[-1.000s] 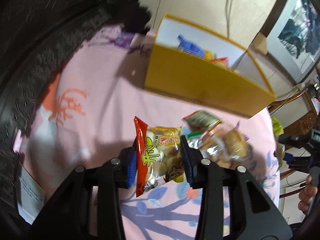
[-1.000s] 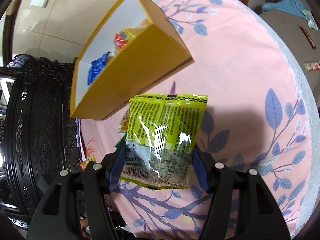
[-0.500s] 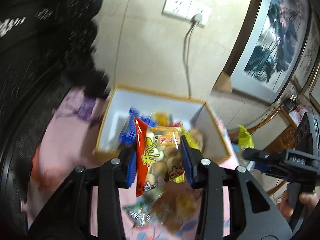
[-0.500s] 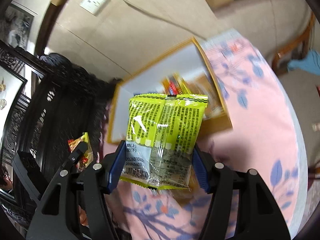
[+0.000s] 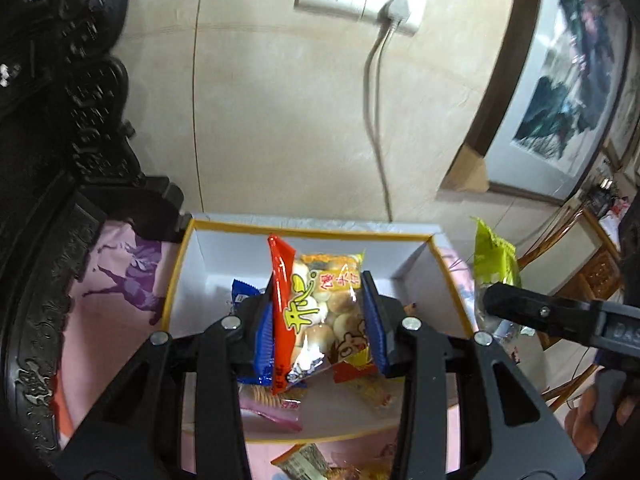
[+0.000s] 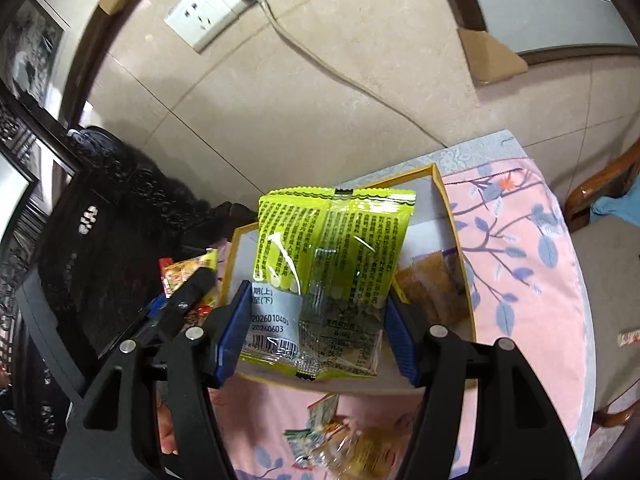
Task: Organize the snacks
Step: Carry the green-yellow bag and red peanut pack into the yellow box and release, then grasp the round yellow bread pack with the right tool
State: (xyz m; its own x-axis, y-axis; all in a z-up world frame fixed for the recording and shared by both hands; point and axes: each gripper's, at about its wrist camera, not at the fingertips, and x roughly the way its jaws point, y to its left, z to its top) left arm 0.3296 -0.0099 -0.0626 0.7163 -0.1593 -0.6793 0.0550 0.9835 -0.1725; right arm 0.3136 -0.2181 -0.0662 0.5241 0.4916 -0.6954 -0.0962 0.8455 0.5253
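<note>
Both hands are at the drop-off step of organizing the snacks. The left claw [image 5: 322, 316] is clamped on a biscuit packet [image 5: 320, 312] with a red edge, held upright above the open yellow box [image 5: 448, 276], which sits on the pink floral worktop [image 6: 520, 264] against the wall. The right claw [image 6: 316, 320] grips a lime-green packet [image 6: 332, 248] by its sides, hanging over the same box from the other side. Several wrapped snacks [image 5: 268, 400] already lie inside, and a few loose snacks [image 6: 332, 436] remain on the cloth in front of the box. The next move likely calls for lowering each packet into the box and opening the claws, one after the other so the two do not collide.
</note>
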